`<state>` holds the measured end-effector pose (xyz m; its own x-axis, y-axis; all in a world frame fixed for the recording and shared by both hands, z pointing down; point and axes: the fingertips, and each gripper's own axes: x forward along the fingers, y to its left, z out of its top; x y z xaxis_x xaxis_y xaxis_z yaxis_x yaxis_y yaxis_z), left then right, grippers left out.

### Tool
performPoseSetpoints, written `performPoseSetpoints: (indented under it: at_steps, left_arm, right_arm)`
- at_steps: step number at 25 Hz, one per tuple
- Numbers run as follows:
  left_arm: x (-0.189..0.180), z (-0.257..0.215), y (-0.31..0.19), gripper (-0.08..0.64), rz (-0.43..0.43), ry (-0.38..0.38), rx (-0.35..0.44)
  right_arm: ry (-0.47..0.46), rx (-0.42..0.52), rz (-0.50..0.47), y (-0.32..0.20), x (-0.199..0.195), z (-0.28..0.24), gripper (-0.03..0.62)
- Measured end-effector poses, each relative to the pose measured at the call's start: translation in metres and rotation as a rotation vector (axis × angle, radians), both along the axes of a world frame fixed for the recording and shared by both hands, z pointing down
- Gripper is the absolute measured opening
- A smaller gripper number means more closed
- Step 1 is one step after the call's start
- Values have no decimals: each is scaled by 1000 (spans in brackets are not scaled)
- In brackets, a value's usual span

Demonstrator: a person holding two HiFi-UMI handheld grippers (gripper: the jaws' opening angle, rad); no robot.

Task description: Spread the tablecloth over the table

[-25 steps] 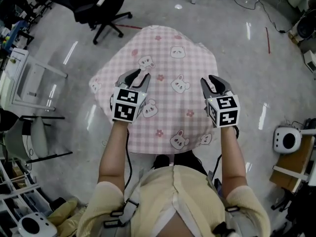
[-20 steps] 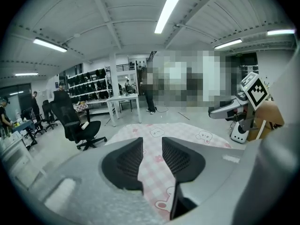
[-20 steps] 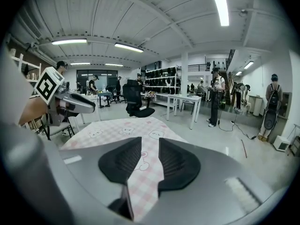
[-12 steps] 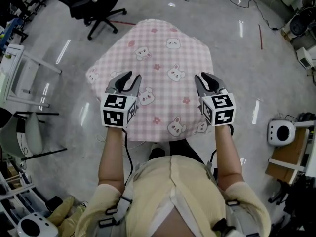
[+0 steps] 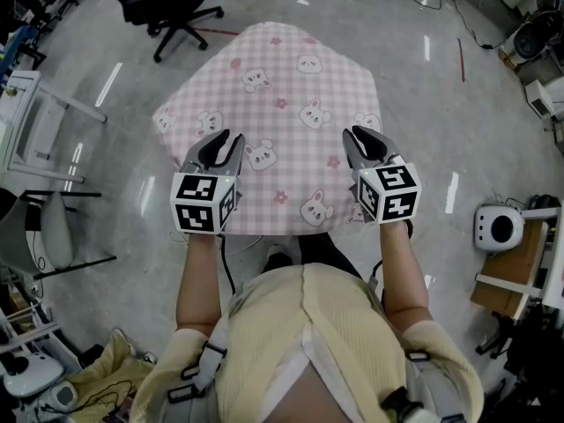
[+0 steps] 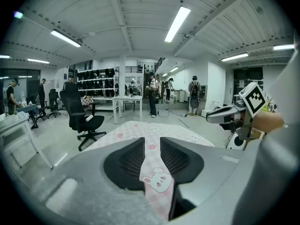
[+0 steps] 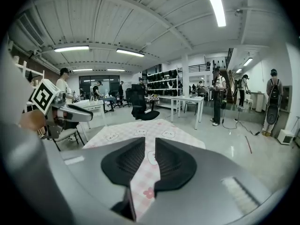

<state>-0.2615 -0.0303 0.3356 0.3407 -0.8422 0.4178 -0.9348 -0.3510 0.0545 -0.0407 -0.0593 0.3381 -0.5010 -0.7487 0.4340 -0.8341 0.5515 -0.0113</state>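
A pink checked tablecloth (image 5: 282, 86) with bear prints lies spread over the table and hangs over its edges. Above its near left part hovers my left gripper (image 5: 220, 139); above its near right part, my right gripper (image 5: 366, 137). In the left gripper view the left gripper (image 6: 152, 142) keeps a narrow gap, and the tablecloth (image 6: 150, 128) shows through it from below. The right gripper (image 7: 150, 144) stands likewise over the tablecloth (image 7: 140, 130). Both sets of jaws have just been closing, with nothing between them.
A black office chair (image 5: 172, 7) stands beyond the table at the upper left. At the left is a white frame (image 5: 35, 139). A white round device (image 5: 498, 227) and a wooden box (image 5: 511, 280) sit at the right. Several people stand far off near a white table (image 6: 126, 100).
Both grippers have drawn back toward the near edge of the table, and their jaws stand narrower than before. The tablecloth lies as it did.
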Motion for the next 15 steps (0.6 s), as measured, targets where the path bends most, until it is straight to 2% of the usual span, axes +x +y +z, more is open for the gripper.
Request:
performPoseSetpoints:
  at_steps: [4, 7, 15]
  left_arm:
    - [-11, 1, 13, 92, -16, 11, -9]
    - [-17, 1, 22, 80, -24, 28, -11]
    - [-23, 13, 40, 78, -34, 30, -37]
  right_arm:
    - [-5, -8, -9, 11, -7, 0, 56]
    - [-15, -18, -18, 20, -12, 1, 9]
    - [13, -79, -67, 43, -20, 19, 5]
